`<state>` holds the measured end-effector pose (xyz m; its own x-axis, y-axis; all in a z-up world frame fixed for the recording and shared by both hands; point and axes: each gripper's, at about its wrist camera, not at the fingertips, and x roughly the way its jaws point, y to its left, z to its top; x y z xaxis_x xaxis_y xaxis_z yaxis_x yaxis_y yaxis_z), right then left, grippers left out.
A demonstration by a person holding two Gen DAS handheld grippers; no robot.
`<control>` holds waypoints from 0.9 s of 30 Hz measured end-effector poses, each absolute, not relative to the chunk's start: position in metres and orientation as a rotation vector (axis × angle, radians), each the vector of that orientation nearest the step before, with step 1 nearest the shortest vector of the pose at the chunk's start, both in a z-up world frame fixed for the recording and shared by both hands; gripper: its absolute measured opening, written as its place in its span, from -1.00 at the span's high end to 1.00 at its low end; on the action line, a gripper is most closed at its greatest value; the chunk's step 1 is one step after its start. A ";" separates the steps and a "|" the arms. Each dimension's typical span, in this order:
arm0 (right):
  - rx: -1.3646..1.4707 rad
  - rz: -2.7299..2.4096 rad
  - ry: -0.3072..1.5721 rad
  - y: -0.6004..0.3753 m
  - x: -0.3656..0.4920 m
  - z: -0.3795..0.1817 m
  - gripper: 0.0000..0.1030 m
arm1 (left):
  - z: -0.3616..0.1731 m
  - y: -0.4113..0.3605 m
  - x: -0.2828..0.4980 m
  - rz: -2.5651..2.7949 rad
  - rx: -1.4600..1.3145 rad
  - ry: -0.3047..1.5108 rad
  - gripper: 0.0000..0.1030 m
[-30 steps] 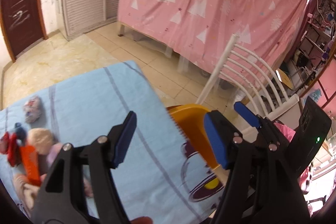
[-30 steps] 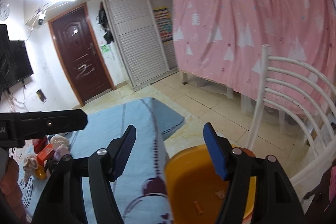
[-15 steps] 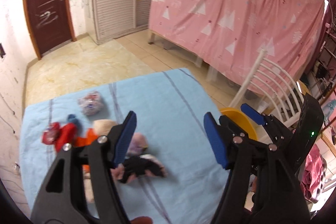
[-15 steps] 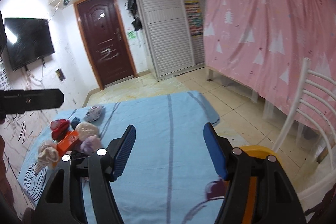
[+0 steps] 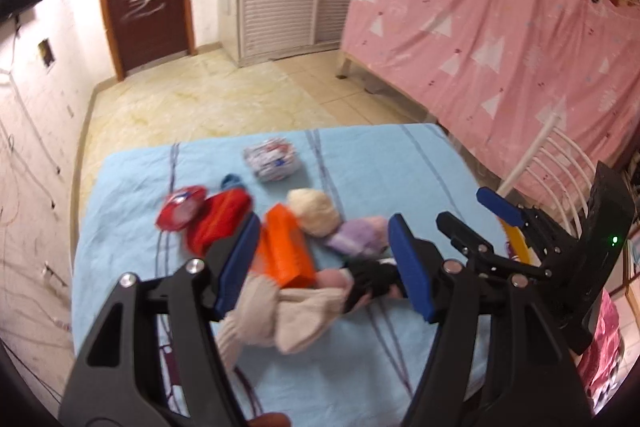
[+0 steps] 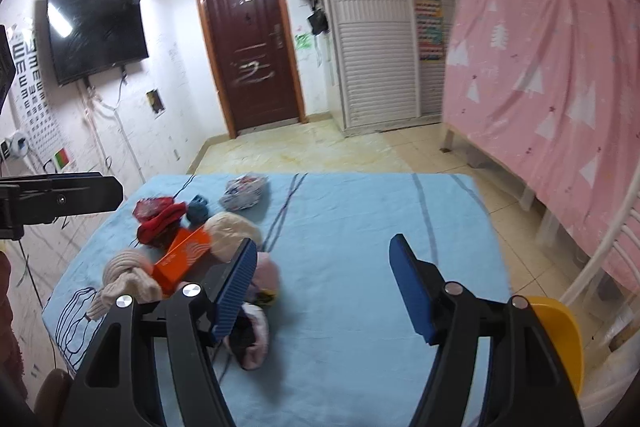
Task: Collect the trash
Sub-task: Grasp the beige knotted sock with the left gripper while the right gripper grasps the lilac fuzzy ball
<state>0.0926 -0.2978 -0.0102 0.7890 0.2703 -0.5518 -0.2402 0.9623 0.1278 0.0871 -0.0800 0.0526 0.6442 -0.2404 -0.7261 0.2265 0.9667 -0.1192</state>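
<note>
Two pairs of hand-held tongs hung over a worktop covered in a light blue cloth (image 5: 400,163), where a heap of small items lay waiting. The left tongs (image 5: 324,263) stood apart and empty, blue pads framing an orange box (image 5: 286,251), a cream sock (image 5: 280,315) and a black glove (image 5: 370,281). The right tongs (image 6: 322,287) were also apart, clamped on nothing, with bare cloth between their pads.

The heap sat toward the left of the worktop: a red knit piece (image 5: 220,219), a red wrapper (image 5: 180,211), a cream ball of fabric (image 5: 314,213), a lilac one (image 5: 358,237) and, a little apart at the far side, a crumpled white wrapper (image 5: 274,159). A yellow bin (image 6: 560,335) stood off the worktop's right edge, beside a white chair (image 5: 556,155). Behind hung a pink curtain (image 6: 552,67); a brown door (image 6: 252,39) and a wall-mounted television (image 6: 94,31) lined the far wall.
</note>
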 end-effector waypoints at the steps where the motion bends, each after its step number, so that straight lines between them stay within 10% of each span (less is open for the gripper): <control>1: 0.046 0.285 0.609 -0.293 0.094 -0.012 -0.21 | 0.050 -0.073 0.088 -0.255 -0.026 0.836 -0.24; 21: -0.032 0.376 0.753 -0.233 0.127 -0.042 -0.21 | -0.010 -0.026 0.084 -0.249 -0.095 0.935 -0.23; 27: -0.055 0.358 0.781 -0.225 0.137 -0.053 -0.21 | -0.014 -0.032 0.082 -0.278 -0.081 0.929 0.09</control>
